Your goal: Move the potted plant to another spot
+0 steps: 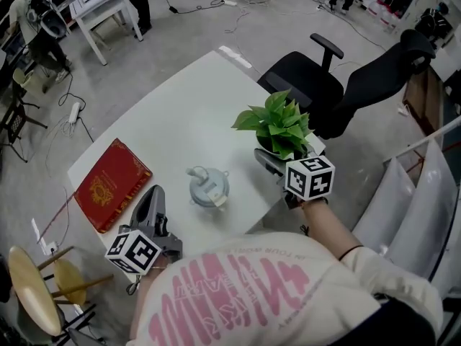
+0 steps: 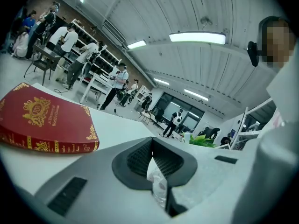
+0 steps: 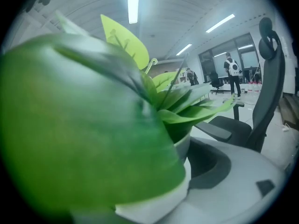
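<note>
Head view alone gives the layout: potted plant (image 1: 277, 125) at the right edge of the white table (image 1: 180, 114), black chair (image 1: 310, 78) beyond, red gilt book (image 1: 112, 184) left, small kettle (image 1: 209, 186) btwn. Right gripper view adds that your right gripper (image 1: 272, 156) pinches the plant's smooth white pot; a blurred leaf hides one jaw. Your right forearm reaches fwd. Left gripper (image 1: 153, 197) at the near edge, ribbed pads pressed together
</note>
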A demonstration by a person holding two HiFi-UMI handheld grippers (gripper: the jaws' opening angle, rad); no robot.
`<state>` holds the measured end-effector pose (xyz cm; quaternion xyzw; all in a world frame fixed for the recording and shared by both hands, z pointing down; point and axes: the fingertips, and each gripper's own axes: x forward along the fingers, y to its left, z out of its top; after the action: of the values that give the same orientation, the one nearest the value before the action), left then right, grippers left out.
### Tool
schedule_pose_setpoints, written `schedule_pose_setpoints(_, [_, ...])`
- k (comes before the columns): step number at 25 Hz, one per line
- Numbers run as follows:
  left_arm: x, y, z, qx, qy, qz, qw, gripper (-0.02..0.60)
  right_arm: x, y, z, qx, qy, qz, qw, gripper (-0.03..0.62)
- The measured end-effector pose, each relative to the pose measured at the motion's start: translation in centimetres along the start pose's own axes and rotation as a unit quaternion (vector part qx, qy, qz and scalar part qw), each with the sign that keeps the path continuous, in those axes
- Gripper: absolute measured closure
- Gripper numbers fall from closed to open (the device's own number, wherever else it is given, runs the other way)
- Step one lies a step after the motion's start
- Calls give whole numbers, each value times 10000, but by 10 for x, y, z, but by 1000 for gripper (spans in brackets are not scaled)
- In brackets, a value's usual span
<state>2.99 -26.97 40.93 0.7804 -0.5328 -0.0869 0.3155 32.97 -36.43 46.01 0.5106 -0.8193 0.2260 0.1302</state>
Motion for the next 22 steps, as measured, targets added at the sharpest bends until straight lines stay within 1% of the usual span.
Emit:
schedule_pose_setpoints(4, [3,3,4,-43,-142,166,9998,578,15,-5,5,-99,85,115,9998,85])
schedule_pose_setpoints(9, [3,12,3,-259,-273,452,9983,578,31,-10,7,-113,176,241,9995,85])
schedule_pose_setpoints(12, [1,16,3,-270,-340,603,9972,578,40,-12,4,-140,269,288,9991,85])
schedule_pose_setpoints(22, [-5,16,0,-353,-429,800,9952,578,56,-15,-12,-219,568,405,9973,85])
